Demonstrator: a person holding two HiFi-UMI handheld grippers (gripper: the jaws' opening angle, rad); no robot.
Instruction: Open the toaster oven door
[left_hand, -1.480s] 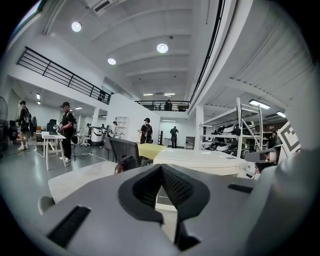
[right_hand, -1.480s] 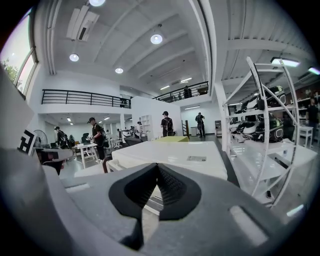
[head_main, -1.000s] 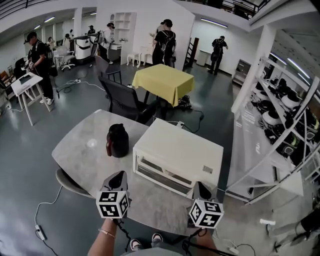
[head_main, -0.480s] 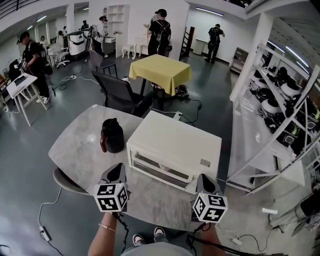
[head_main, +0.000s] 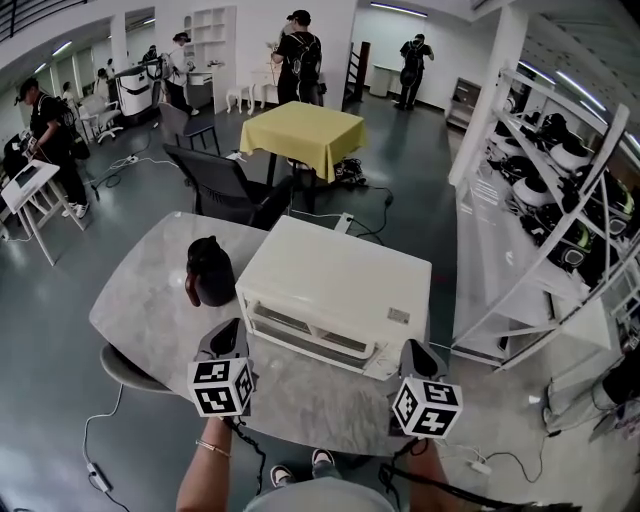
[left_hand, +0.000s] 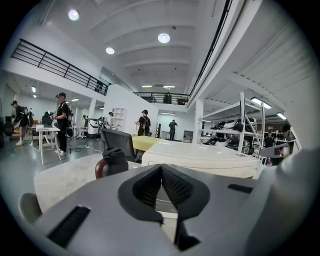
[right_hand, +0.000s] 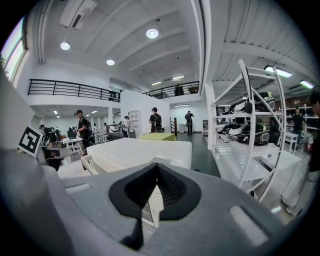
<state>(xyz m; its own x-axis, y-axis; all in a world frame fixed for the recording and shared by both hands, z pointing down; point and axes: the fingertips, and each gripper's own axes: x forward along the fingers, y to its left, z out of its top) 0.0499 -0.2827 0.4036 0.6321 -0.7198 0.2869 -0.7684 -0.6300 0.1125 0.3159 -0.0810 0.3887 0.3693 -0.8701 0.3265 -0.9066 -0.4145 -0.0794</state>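
Scanning from the left of the head view, the grey table (head_main: 140, 300) carries a dark jug (head_main: 208, 272) just beside the oven's left wall, and by my reckoning that is clear of where the door drops. Next comes the left gripper (head_main: 229, 338), low and left of centre over the table's near part. Its jaws are pinched fully together on nothing, and in its own view the ribbed pads (left_hand: 176, 186) meet at the tip with only air past them. Dead centre sits the cream toaster oven (head_main: 335, 285), its door (head_main: 308, 335) shut and facing the person, which is why both tools come in from the bottom of the frame. Over to the right gripper (head_main: 414, 352), lower right of centre near the oven's front corner, with jaws likewise closed and empty. Neither tool touches the door. They flank it, so I'd judge this is the approach, and one of them would have to spread its jaws to take the handle. At the far right the white shelving (head_main: 540, 200) stands well apart.
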